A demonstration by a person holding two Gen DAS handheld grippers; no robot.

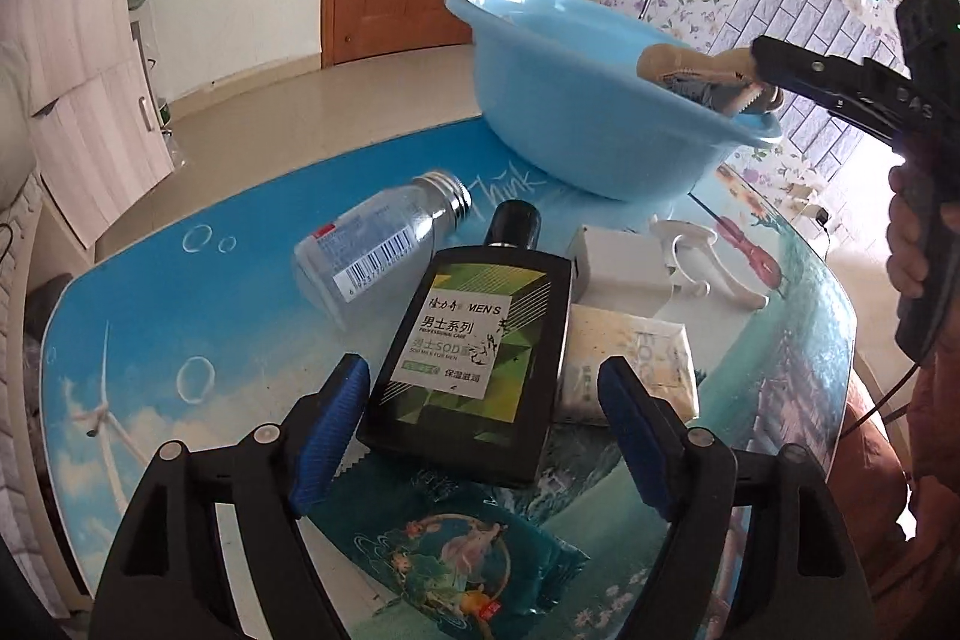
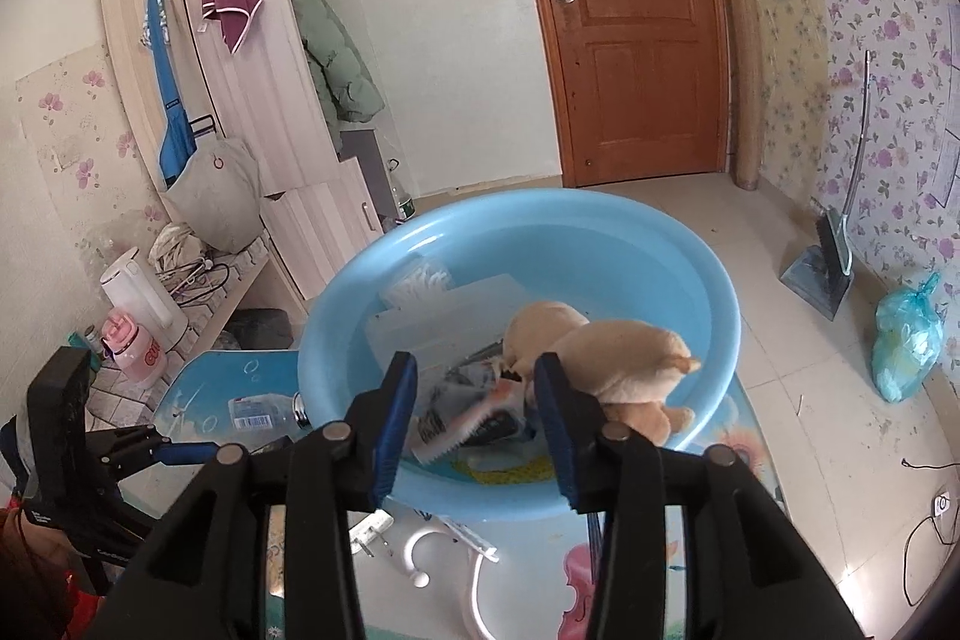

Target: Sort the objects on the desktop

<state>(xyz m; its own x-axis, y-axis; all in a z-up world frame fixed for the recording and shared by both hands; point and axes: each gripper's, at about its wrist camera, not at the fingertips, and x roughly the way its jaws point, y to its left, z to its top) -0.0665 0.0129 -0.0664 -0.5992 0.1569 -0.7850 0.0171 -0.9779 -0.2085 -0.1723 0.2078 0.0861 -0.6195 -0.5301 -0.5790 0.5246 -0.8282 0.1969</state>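
- Basin (image 1: 540,112) of smooth blue plastic, round, stands on the glossy printed table (image 1: 180,316).
- Flat black lotion bottle (image 1: 474,340) lies near the basin, between the spread pads of the left gripper (image 1: 480,430), untouched.
- Right gripper (image 2: 474,424) is released above the basin; soft tan plush toy (image 2: 606,358) and a crinkled packet (image 2: 462,412) lie inside, partly hidden.

Your left wrist view looks steeply down, close over the table (image 1: 180,292); your right looks into the basin (image 2: 690,256) up close. Both share that basin (image 1: 540,100).
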